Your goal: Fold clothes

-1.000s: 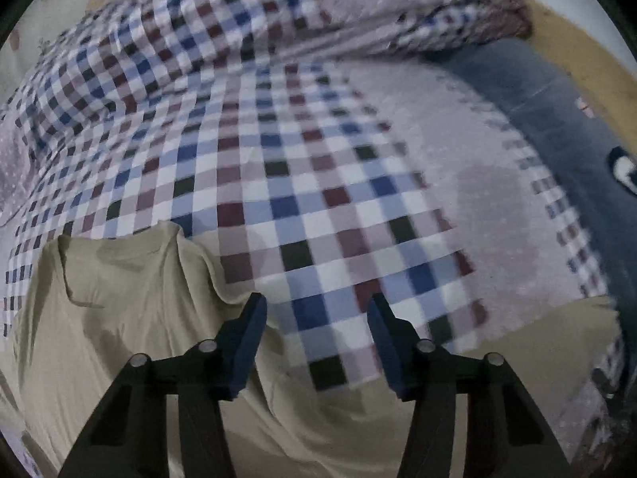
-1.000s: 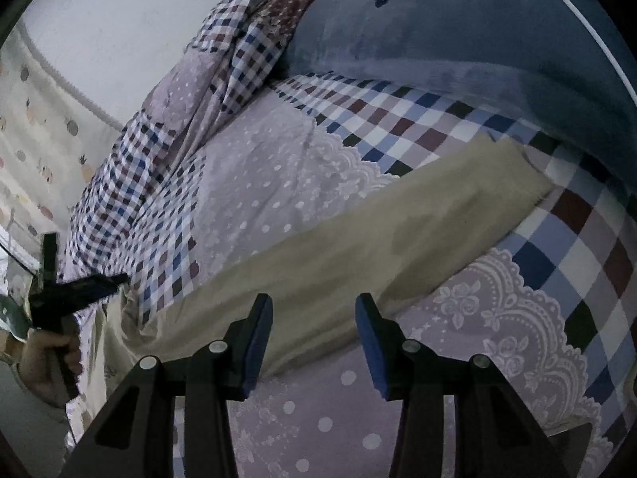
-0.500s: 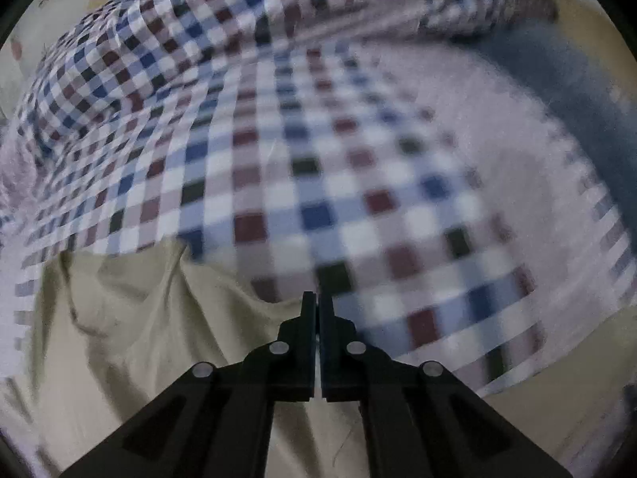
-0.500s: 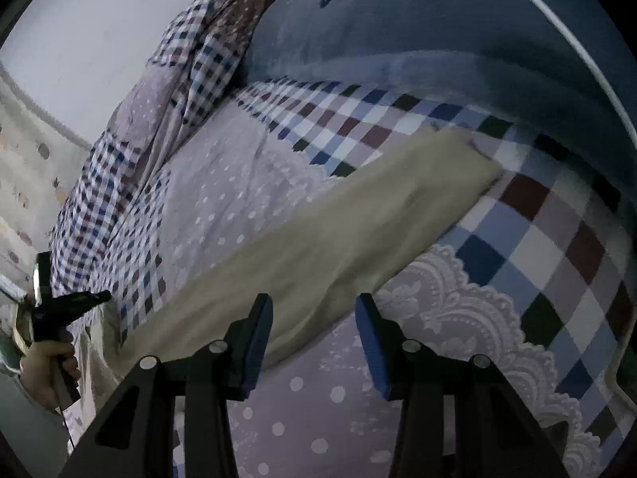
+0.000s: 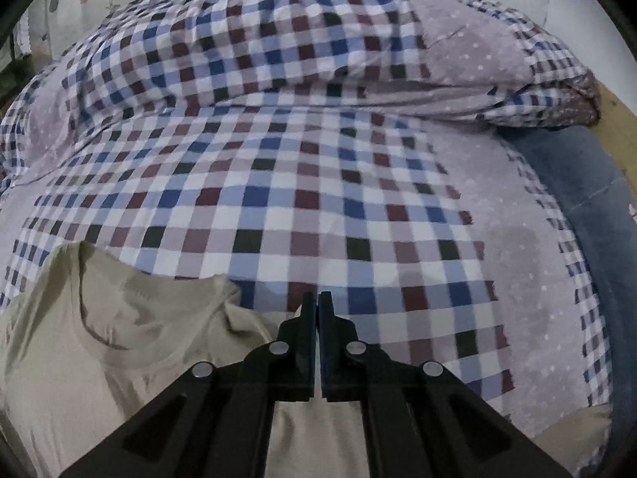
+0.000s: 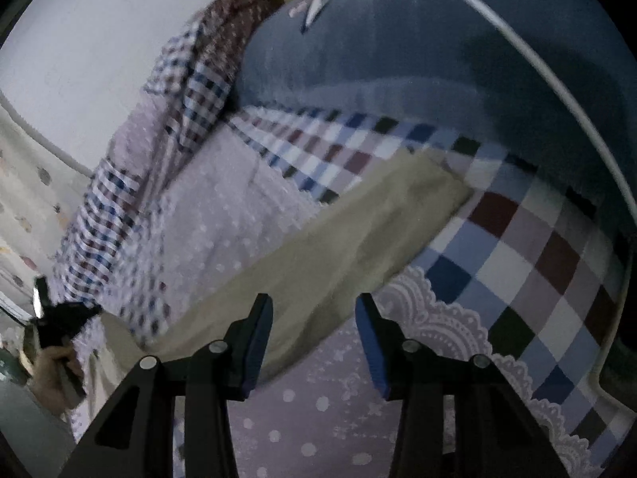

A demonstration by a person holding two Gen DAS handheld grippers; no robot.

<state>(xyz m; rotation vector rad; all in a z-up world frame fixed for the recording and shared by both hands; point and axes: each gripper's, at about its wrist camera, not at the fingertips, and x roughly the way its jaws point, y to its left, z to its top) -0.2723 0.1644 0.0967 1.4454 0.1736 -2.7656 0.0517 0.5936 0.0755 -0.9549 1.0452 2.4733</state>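
Left claw point(image 5: 318, 306): its two black fingers were pressed together at the edge of the garment; whether cloth was pinched between them could not be told.
Garment point(image 5: 131, 342): a beige T-shirt lay rumpled on the bed, neckline up, stretching away as a long beige band point(image 6: 318, 247) toward the blue cushion.
Bed cover point(image 5: 302, 199): a checked spread in blue, maroon and white, with lilac dotted panels and lace trim, lay under the shirt.
Folded quilt point(image 5: 318, 51): the same check, heaped along the far side by the wall.
Blue cushion point(image 6: 438, 59): it sat at the head of the bed, beyond the shirt's end.
Right claw point(image 6: 314, 318): its blue-padded fingers stood apart, gripping nothing, just above the beige band.
Hand point(image 6: 51, 370): at the far left, wrapped around the other tool's handle.
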